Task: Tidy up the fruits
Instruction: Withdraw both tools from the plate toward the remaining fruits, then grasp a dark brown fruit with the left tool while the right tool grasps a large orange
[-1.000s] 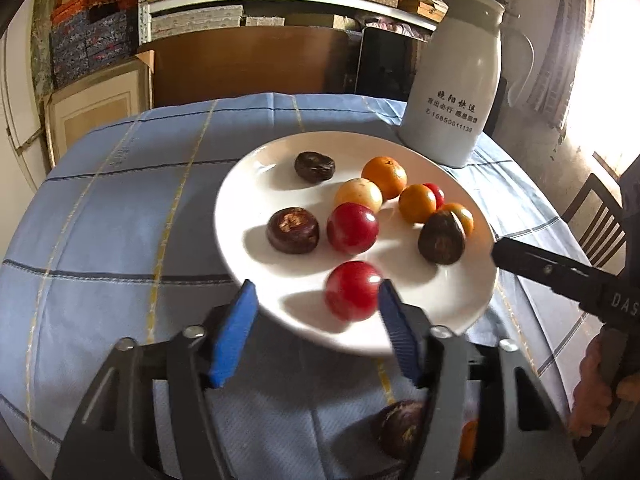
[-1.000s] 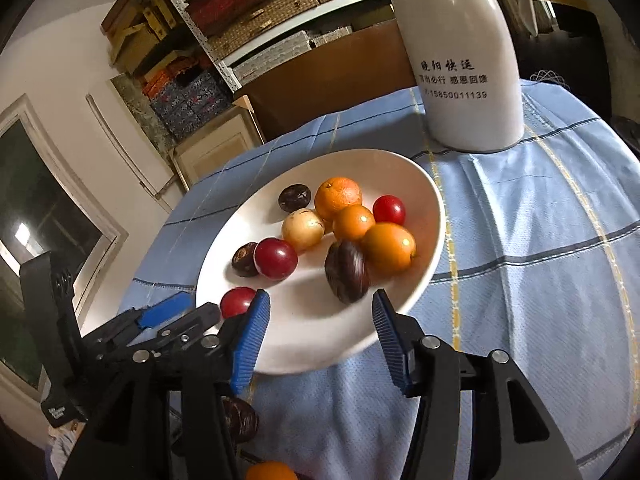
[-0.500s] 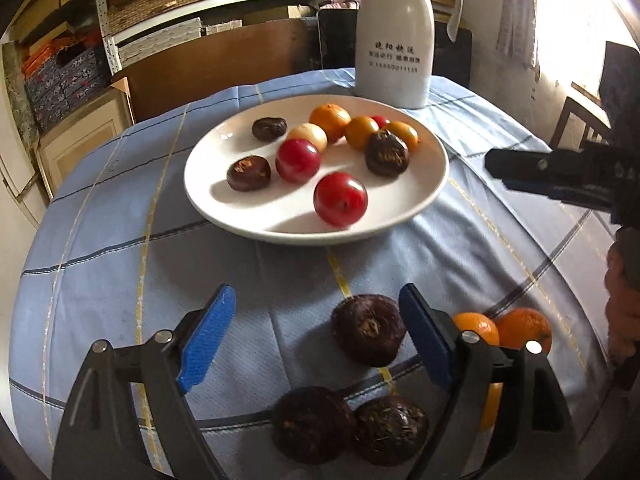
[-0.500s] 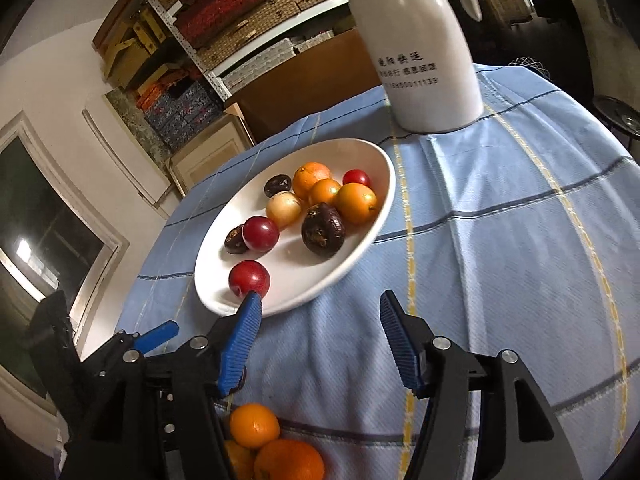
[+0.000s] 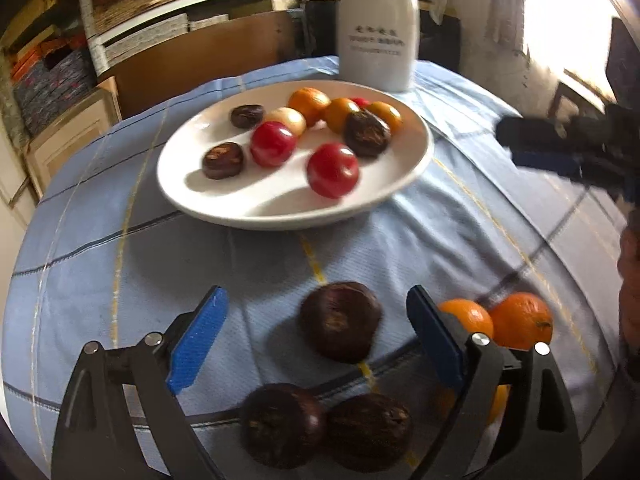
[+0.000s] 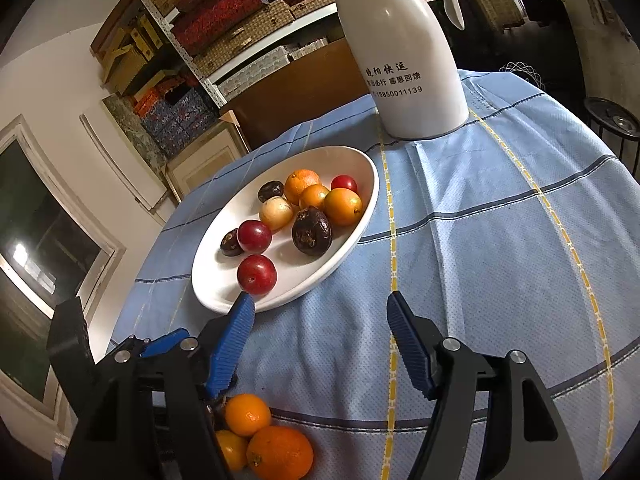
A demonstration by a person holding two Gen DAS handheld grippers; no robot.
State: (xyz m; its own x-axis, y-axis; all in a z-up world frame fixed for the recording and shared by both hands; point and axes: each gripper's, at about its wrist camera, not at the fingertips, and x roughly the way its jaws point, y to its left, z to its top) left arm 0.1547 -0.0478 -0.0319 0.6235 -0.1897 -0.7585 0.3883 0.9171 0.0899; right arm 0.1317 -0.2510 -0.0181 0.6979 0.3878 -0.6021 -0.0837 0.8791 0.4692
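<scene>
Between my left gripper's (image 5: 316, 336) blue pads a dark brown, round, rough-skinned fruit (image 5: 340, 321) is sitting on the blue checked tablecloth (image 5: 460, 240), untouched; the jaws are opening wider around it, I judge to straddle it for a pick. My right gripper (image 6: 320, 340) is also opening, over bare cloth, holding nothing, just short of the white ceramic plate (image 6: 356, 236) of mixed fruits. Loose oranges (image 6: 280, 452) are lying near its left finger, probably sorted apart by kind. Two more dark fruits (image 5: 284, 424) are being partly cut off by my left gripper's frame. A third orange is half hidden, and blur is softening the left view.
</scene>
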